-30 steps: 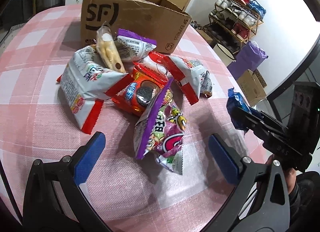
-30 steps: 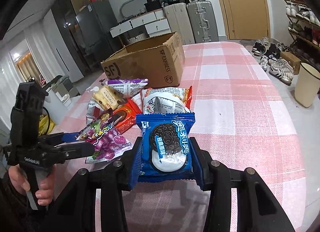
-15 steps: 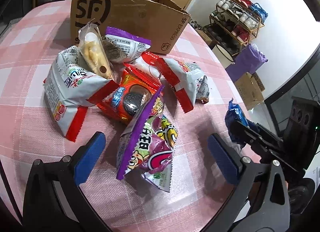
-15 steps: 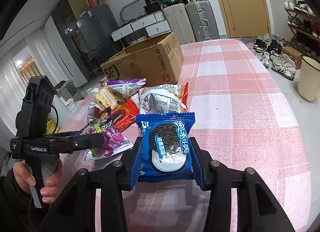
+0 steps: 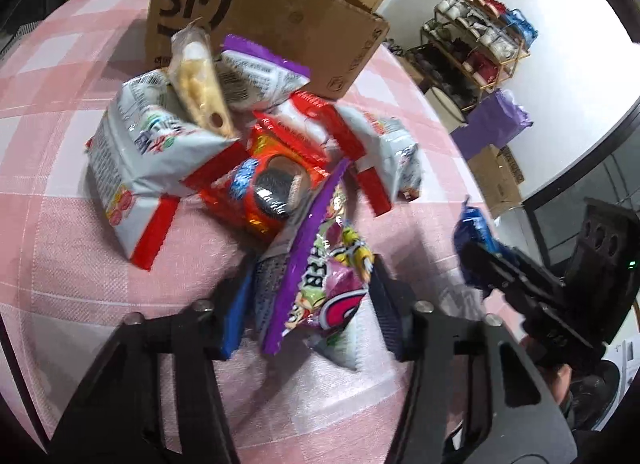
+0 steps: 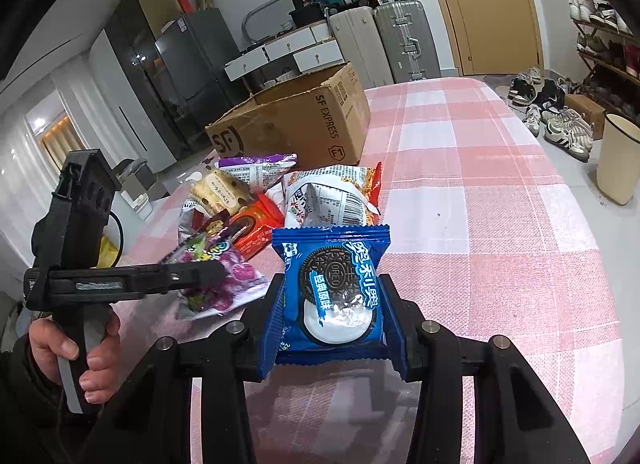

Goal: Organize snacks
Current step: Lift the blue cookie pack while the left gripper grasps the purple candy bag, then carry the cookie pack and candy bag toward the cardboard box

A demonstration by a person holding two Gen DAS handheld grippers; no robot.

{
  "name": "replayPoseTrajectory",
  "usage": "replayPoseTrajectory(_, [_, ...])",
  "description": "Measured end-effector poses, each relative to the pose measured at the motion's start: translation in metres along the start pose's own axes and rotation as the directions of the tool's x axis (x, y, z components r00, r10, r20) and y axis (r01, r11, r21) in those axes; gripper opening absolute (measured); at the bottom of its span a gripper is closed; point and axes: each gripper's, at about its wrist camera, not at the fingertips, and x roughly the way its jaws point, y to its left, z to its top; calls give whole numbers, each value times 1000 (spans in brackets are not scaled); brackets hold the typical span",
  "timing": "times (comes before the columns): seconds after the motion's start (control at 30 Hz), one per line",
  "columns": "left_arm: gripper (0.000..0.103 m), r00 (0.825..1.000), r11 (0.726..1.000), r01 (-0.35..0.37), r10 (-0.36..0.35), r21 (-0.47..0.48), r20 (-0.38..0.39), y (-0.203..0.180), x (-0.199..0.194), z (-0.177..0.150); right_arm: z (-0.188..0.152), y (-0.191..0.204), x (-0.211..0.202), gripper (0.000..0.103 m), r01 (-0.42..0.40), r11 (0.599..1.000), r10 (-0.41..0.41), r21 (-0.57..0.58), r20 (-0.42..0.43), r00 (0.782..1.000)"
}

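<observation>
A purple plastic candy bag [image 5: 320, 288] lies on the pink-and-white checked cloth of the desk [image 5: 60, 200], at the near edge of the snack pile, clenched between the left tool [image 5: 308, 304] pads. The right tool [image 6: 334, 304] grips a blue Oreo packet [image 6: 332, 288] above the desk. Behind the pile stands an open brown cardboard box [image 6: 296, 120] printed "SF EXPRESS". Silver suitcases [image 6: 400, 40] and a wooden door [image 6: 480, 4] line the room's far wall.

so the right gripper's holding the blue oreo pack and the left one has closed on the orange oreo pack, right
Not quite. The left gripper has closed on the purple candy bag, not the orange Oreo pack, which lies untouched in the pile; the left wrist view shows this. The right gripper does hold the blue Oreo pack.
</observation>
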Motion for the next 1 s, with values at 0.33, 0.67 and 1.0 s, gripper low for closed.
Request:
replayPoseTrajectory(0.33, [43, 999, 999, 4, -5, 33, 36, -5, -14, -3, 5, 19, -6, 45, 10, 999, -10, -38, 5, 1000])
replayPoseTrajectory(0.67, [43, 994, 997, -23, 14, 79, 110, -3, -55, -8, 16, 42, -16, 45, -20, 997, 22, -73, 24, 999])
replayPoseTrajectory(1.0, [43, 985, 994, -45, 26, 103, 173, -3, -102, -5, 37, 53, -26, 45, -83, 993, 88, -82, 60, 994])
